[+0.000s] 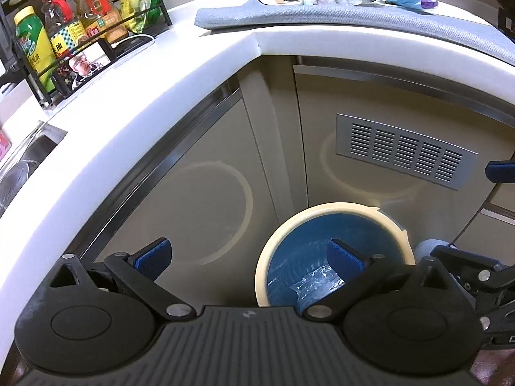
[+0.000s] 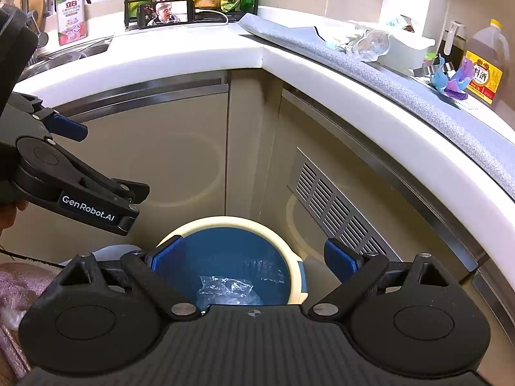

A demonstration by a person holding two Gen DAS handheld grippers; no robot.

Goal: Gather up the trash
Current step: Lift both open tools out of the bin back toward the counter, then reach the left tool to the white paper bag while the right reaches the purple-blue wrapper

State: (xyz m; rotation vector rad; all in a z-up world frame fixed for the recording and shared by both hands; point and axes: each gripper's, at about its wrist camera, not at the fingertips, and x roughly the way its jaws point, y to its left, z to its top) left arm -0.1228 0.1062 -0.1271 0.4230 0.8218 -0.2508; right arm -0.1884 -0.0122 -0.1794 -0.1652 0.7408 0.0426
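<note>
Right wrist view: right gripper (image 2: 254, 259) is hanging w/ fingers apart, empty, over bin (image 2: 299, 276), clear plastic wrap (image 2: 225, 289) lying inside. Left gripper (image 1: 251, 257) is gaping too. Trash pile (image 2: 370, 43) is waiting upper right on counter mat (image 2: 418, 96) (crinkly stuff may slip, dropping beside bin).

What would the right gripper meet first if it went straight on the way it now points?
Probably the trash bin with the blue liner. The open, empty right gripper points down into its mouth, so it would likely reach the clear plastic wrapper lying inside; depth is unclear.
</note>
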